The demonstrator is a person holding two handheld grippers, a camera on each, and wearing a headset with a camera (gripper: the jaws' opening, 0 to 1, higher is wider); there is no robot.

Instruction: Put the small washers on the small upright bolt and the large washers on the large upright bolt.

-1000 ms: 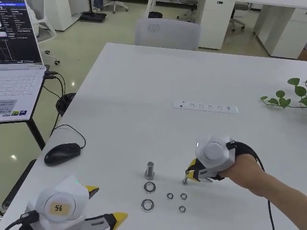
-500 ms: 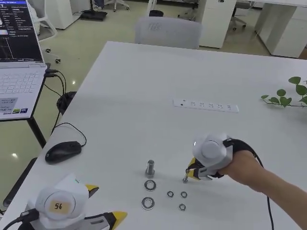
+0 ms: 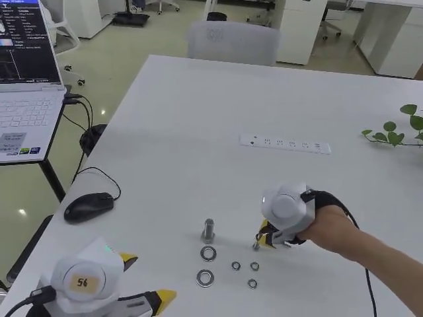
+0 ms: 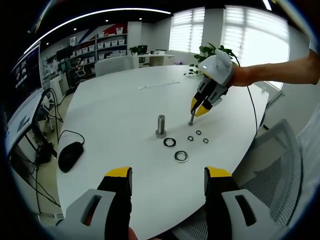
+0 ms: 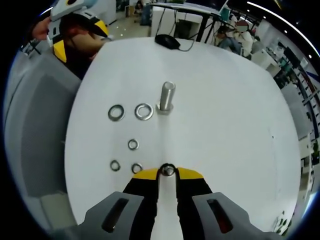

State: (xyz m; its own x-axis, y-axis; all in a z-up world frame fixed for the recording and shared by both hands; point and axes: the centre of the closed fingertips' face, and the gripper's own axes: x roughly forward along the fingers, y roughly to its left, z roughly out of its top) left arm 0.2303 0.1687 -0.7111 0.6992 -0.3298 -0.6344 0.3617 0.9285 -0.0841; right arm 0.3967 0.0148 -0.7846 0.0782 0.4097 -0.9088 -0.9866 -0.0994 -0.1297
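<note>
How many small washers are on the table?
3 small washers: left, right, nearest me, flat on the table beside the right gripper clamping the small bolt. None seems hidden.

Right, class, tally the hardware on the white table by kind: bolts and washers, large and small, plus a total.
large bolt: 1
small bolt: 1
large washers: 2
small washers: 3
Total: 7

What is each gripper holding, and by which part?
The right gripper pinches the small upright bolt by its top end; the left gripper is open, holding nothing.
</note>
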